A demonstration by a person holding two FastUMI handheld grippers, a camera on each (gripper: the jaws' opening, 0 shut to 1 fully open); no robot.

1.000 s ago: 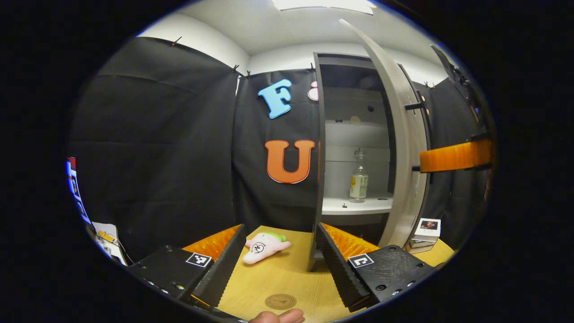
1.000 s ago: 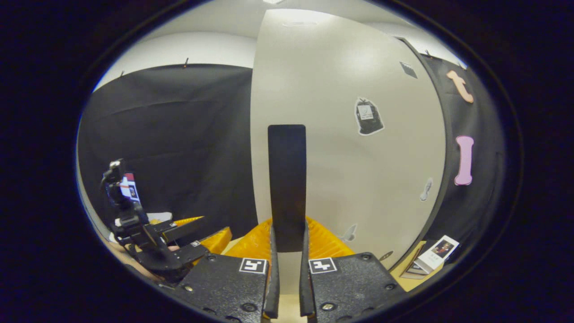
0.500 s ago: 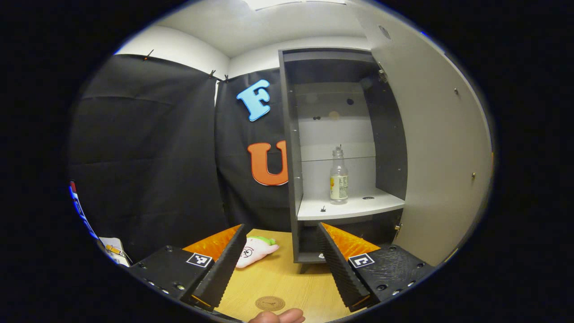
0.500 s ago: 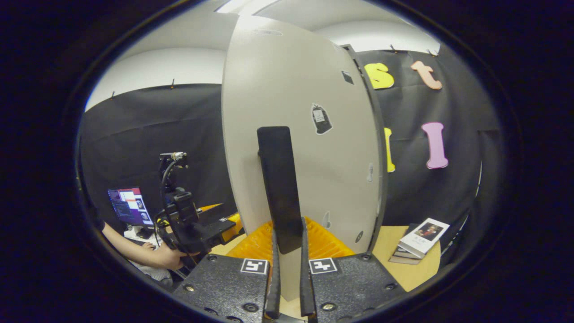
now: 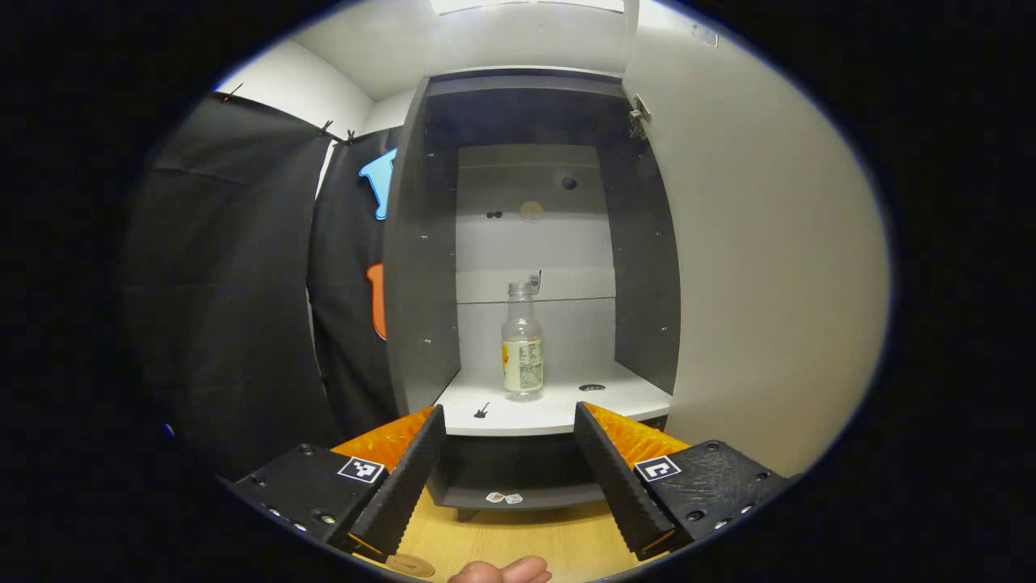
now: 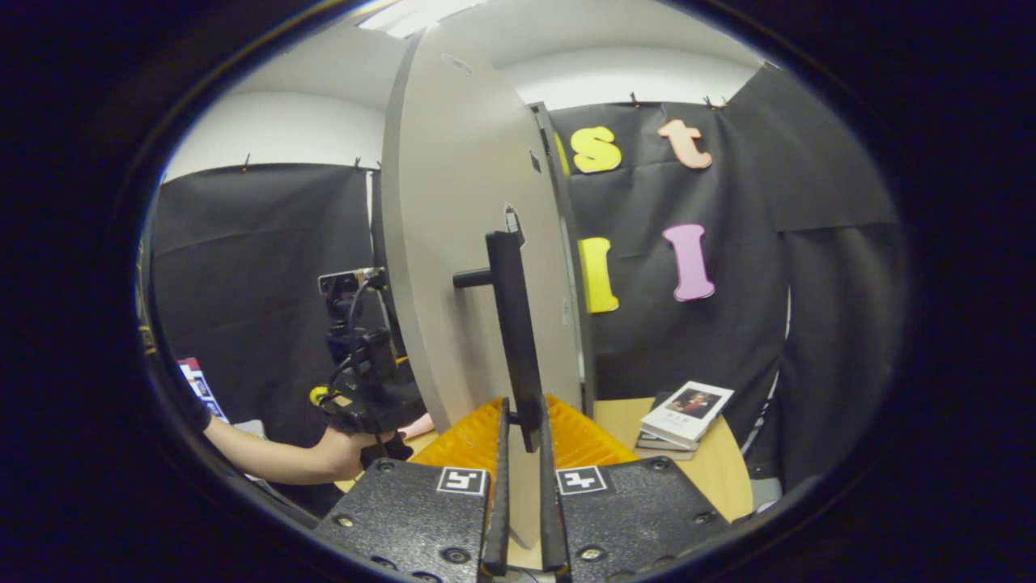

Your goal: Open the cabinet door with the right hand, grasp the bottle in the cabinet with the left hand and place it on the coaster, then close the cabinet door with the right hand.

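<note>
Left gripper view: cabinet door (image 5: 761, 267) is swung wide open, so step one looks done. Bottle (image 5: 523, 344) stands upright on the cabinet shelf (image 5: 558, 409), untouched, roughly centred ahead between the left tool's (image 5: 502, 474) fingers. Left tool is released, fingers spread wide, well short of the bottle. Coaster (image 5: 409, 564) sits on the counter (image 5: 518, 538) at the bottom edge, just beside the left finger, nothing on it.

Right gripper view: right tool (image 6: 518, 494) is clenched on the lower end of the door handle (image 6: 511, 336), both fingers pressing on it. Books (image 6: 684, 413) lie on the counter behind the door; a hand (image 6: 356, 449) holds the left tool at far left.

Left to do, judging by this: reach in, grasp bottle, place on coaster, shut door.
</note>
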